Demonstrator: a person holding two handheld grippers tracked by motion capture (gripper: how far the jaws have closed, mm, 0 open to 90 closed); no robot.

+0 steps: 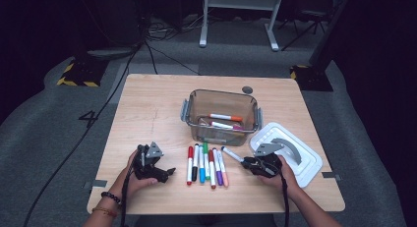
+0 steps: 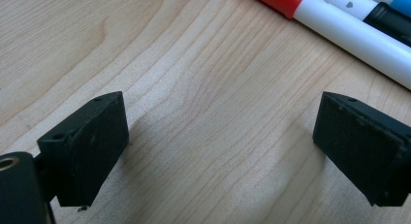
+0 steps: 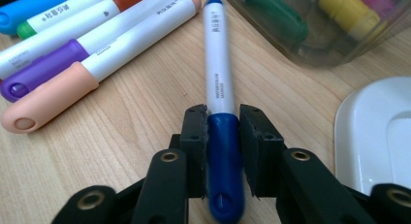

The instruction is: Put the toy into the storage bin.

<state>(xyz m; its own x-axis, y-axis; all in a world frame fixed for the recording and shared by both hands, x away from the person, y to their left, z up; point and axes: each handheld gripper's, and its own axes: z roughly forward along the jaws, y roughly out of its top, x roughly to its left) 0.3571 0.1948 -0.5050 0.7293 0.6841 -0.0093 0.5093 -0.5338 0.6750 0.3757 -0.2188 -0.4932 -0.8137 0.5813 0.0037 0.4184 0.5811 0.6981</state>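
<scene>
The right gripper [image 3: 222, 124] sat closest, its two black jaws clenched on the dark blue cap of a blue-capped marker [image 3: 218, 83] that lay on the wooden table [image 1: 147, 104]. The marker rested just in front of the clear plastic box [image 1: 221, 116], between the row of markers [image 1: 205, 164] and the white lid [image 1: 305, 156]. Left of that row, the left gripper [image 2: 220, 141] hung released, jaws wide apart over bare wood.
</scene>
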